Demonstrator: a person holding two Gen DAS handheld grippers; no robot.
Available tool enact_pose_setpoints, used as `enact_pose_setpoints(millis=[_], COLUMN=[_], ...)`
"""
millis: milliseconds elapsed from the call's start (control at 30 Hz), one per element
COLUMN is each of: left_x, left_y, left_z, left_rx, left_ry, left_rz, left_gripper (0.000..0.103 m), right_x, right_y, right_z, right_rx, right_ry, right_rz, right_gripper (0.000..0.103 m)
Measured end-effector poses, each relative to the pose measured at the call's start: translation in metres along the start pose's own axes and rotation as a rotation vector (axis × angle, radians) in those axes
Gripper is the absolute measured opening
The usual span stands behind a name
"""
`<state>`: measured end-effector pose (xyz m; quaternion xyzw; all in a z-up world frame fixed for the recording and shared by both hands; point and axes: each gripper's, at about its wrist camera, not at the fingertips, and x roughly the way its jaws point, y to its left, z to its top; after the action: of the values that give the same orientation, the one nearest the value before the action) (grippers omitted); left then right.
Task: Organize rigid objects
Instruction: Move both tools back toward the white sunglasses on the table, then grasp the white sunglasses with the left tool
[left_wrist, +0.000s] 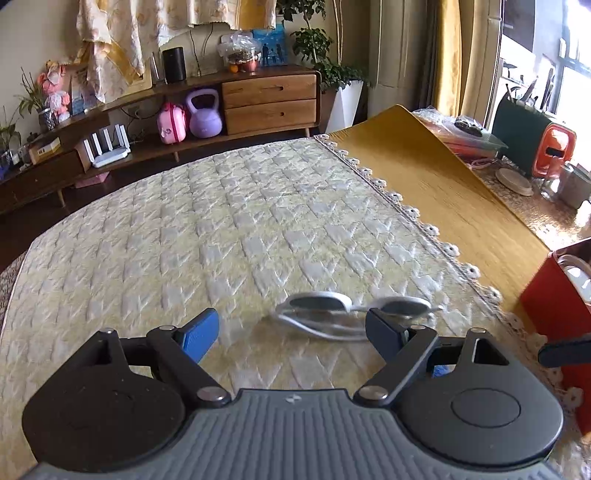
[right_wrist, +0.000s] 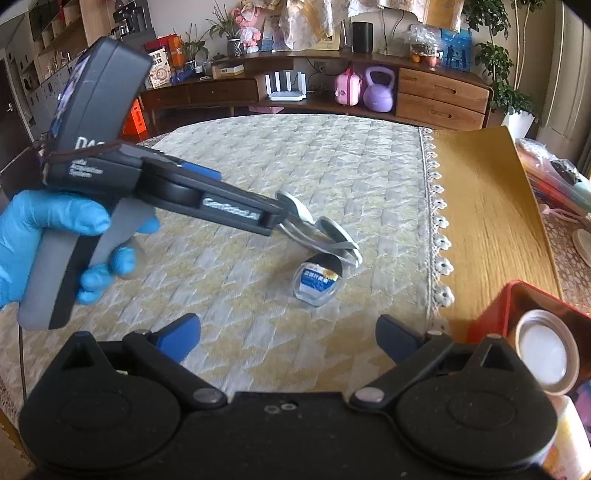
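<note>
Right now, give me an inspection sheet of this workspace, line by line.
Surface: quilted cream cloth with lace edge, beside a yellow mat.
Job's things: swim goggles on the cloth; small clear case close by; red box at the right holding a metal-rimmed lid.
Clutter: bags and dishes on the far right.
Grippers: left gripper open, just short of the goggles; right gripper open, empty.
Cables: nothing seen on the surface.
Surroundings: wooden sideboard, purple kettlebell, plants.

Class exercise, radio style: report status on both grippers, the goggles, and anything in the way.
Left gripper open, at the swimming goggles, not gripping. Right gripper open, empty. Small clear case beside goggles; red box right.
</note>
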<state>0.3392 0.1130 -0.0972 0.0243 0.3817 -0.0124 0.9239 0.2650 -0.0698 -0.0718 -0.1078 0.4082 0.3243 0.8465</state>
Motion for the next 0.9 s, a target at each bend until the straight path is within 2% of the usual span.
enact_pose_setpoints(millis=[333,633,700,833,900], left_x=[0.025,0.039,0.040,0.041,0.040], left_y=[-0.009,-0.011,-0.010,-0.012,-0.013], left_z=[0.002,-0.002,-0.003,-0.005,-0.006], left_rx=[0.032,0.032,0.033,0.056,0.063], left_ry=[-0.009,-0.029,-0.036,-0.048,-0.058], left_rz=[0.003,0.015,0.017,0.012,0.014], left_gripper=[0.087,0.087,0.087,0.086,0.086], right_x=[0.028,0.053,0.058,0.067,0.070], right_y=[-0.005,-0.010,-0.010,-0.010,-0.009], right_z=[0.011,0.017,0.018,0.019,0.019], right_rx=[-0.014,-0.008,-0.006,-0.003,-0.005], right_ry=[0.010,0.022,0.030,0.036,0.039], right_rz=[-0.026,-0.063,-0.069,-0.082,-0.088], right_gripper=[0.092,0.078,0.073,0.070,0.064])
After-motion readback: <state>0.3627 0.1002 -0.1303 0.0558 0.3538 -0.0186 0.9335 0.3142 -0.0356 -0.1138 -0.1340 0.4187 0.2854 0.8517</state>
